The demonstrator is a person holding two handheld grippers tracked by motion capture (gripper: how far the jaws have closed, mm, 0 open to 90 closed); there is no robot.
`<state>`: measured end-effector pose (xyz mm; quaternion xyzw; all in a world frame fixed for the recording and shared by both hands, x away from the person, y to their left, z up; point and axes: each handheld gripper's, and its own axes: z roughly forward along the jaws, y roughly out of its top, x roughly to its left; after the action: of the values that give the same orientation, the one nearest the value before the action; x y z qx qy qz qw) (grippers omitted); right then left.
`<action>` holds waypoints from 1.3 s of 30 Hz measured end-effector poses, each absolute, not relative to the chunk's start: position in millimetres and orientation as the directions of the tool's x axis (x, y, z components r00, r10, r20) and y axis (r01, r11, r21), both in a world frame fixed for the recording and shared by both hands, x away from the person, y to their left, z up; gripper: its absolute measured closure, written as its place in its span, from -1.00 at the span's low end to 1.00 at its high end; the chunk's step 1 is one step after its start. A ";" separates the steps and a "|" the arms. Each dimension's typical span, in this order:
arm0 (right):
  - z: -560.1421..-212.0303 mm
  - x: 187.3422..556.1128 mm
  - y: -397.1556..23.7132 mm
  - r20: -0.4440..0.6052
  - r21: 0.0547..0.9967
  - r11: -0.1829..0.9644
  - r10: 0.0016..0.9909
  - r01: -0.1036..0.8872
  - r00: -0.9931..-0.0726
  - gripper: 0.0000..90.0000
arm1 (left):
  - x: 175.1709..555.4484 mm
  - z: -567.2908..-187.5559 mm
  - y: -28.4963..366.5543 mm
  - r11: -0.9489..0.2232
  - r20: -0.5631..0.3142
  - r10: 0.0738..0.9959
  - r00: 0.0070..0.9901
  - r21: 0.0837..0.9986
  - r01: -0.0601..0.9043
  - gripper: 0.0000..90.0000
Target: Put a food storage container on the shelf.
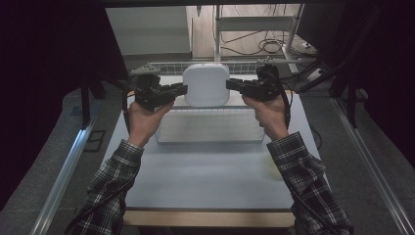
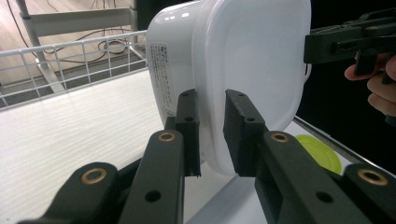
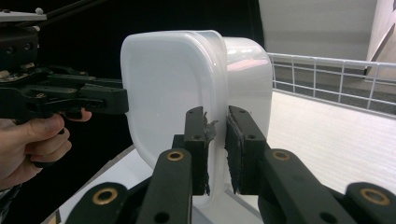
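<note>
On the near part of the white table [image 1: 205, 171] the person's plaid sleeves come in from the near edge, and past them lies a wire tray [image 1: 210, 126] at about mid table. Beyond the tray, toward the far edge, a white lidded plastic container [image 1: 206, 84] is held up off the table, turned on its side so its lid faces the person. The left gripper [image 1: 183, 89] clamps the container's left rim; in the left gripper view its jaws pinch the lid's edge [image 2: 210, 126] from both sides. The right gripper [image 1: 230, 84] grips the opposite rim, and the right gripper view shows its jaws pressed onto the rim [image 3: 217, 135] likewise. A yellow-green disc [image 2: 317, 151] lies on the table near its right edge. A wire rack [image 1: 235, 66] runs along the far edge behind the container.
</note>
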<state>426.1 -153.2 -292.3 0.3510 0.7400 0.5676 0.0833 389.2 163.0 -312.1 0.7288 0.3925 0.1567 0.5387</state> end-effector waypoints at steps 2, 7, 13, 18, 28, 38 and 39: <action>-294.3 429.9 -152.4 0.279 0.895 0.108 0.622 0.433 -0.732 0.74 | 392.1 -314.8 162.6 -0.109 -0.196 0.742 0.642 0.909 0.403 0.69; -298.4 436.0 -151.6 0.289 0.889 0.099 0.635 0.447 -0.716 0.71 | 397.7 -318.4 161.5 -0.107 -0.191 0.739 0.646 0.914 0.392 0.67; -302.2 440.4 -149.2 0.286 0.887 0.103 0.644 0.451 -0.710 0.59 | 401.9 -321.9 159.4 -0.097 -0.185 0.736 0.651 0.923 0.372 0.52; -302.0 441.9 -145.9 0.260 0.893 0.117 0.652 0.434 -0.712 0.52 | 405.6 -324.1 159.4 -0.096 -0.177 0.735 0.654 0.929 0.359 0.46; -307.3 447.0 -136.5 0.196 0.897 0.165 0.682 0.410 -0.704 0.34 | 414.4 -327.2 158.2 -0.081 -0.187 0.735 0.652 0.930 0.359 0.30; -310.6 449.0 -132.3 0.174 0.897 0.182 0.690 0.402 -0.702 0.19 | 423.1 -329.1 154.7 -0.085 -0.187 0.742 0.644 0.926 0.367 0.11; -310.8 449.2 -132.1 0.172 0.898 0.183 0.692 0.401 -0.701 0.17 | 423.9 -329.7 154.5 -0.085 -0.188 0.743 0.642 0.926 0.369 0.09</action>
<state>449.2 -132.1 -310.8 0.3610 0.7567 0.5273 0.1377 423.9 154.5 -329.7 0.7168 0.3879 0.1687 0.5543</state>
